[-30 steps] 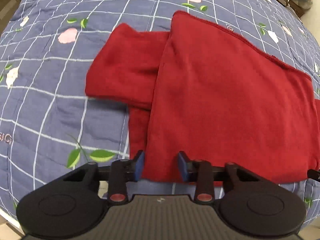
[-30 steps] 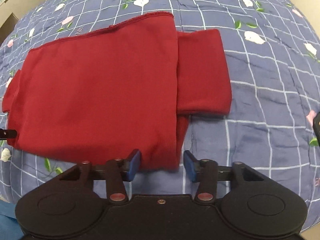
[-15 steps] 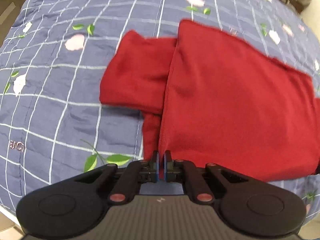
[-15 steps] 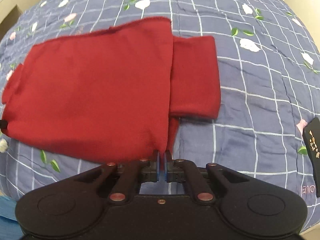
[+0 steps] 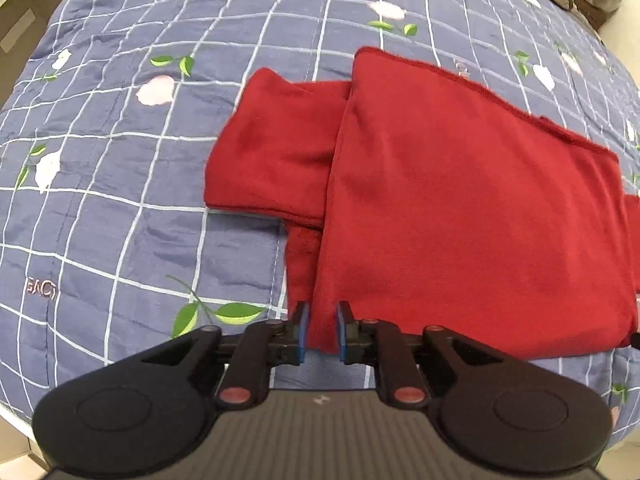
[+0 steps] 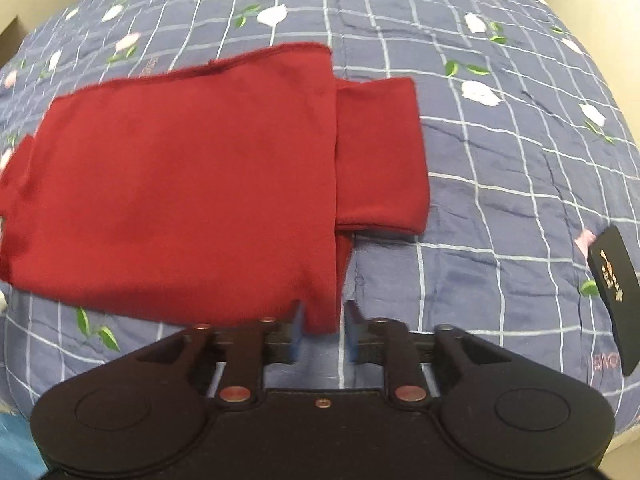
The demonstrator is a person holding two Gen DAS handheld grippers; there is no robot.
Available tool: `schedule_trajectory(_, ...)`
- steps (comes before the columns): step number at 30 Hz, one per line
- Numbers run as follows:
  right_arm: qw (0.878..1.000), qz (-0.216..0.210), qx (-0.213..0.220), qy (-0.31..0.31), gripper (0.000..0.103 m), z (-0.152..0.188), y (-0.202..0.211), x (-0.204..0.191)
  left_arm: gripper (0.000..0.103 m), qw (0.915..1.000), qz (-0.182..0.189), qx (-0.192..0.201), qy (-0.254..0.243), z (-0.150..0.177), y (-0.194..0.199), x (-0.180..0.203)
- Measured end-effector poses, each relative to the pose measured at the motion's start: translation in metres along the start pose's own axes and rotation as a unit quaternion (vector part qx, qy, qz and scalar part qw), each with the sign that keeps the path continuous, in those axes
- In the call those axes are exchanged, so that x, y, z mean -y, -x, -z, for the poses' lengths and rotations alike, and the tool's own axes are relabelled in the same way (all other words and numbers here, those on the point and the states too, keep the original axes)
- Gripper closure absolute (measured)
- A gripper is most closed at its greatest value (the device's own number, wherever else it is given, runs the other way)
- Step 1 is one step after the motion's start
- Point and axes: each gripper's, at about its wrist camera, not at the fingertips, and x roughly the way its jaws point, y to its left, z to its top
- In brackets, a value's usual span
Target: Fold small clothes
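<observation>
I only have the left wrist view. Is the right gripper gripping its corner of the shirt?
Observer: No. The right gripper is open, with a finger on either side of the shirt's near corner.
Operator: Is the sleeve on that side tucked in?
Observer: No, the sleeve lies flat, sticking out past the body's edge.
Operator: Anything else on the quilt there?
Observer: A black object at the view's right edge, apart from the shirt.

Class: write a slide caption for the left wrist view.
Open left gripper straddles the near corner of a folded red garment on a floral quilt.
</observation>
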Motion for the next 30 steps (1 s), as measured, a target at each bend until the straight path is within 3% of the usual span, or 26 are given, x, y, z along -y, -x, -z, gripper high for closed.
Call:
schedule_trajectory(1, 1.000, 0.000, 0.005, -0.004, 0.064, 0.001, 0.004, -0.001, 0.063, 1.0000, 0.001, 0.006, 0.001, 0.000, 0.004, -0.001)
schedule_trajectory(3, 1.000, 0.001, 0.015, -0.007, 0.049, 0.004, 0.012, -0.005, 0.040, 0.9998, -0.002, 0.020, 0.003, 0.002, 0.012, -0.003)
schedule_trajectory(5, 1.000, 0.000, 0.027, -0.011, 0.040, 0.007, 0.022, -0.010, 0.037, 0.9993, 0.000, 0.037, 0.001, 0.005, 0.022, -0.006)
schedule_trajectory(11, 0.998, -0.001, 0.064, -0.029, 0.003, 0.017, 0.054, -0.027, 0.012, 0.9977, -0.017, 0.063, 0.019, 0.021, 0.050, -0.018)
schedule_trajectory(13, 0.996, -0.005, 0.080, -0.032, 0.002, 0.022, 0.068, -0.033, 0.004, 0.9969, -0.022, 0.073, 0.023, 0.030, 0.061, -0.020)
schedule_trajectory(18, 0.993, -0.010, 0.106, -0.041, 0.001, 0.043, 0.099, -0.047, 0.001, 0.9948, -0.024, 0.095, 0.030, 0.062, 0.089, -0.024)
schedule_trajectory(30, 0.995, -0.018, 0.090, -0.047, 0.001, 0.133, 0.139, -0.062, 0.000, 0.9969, -0.012, 0.076, 0.018, 0.177, 0.125, -0.013)
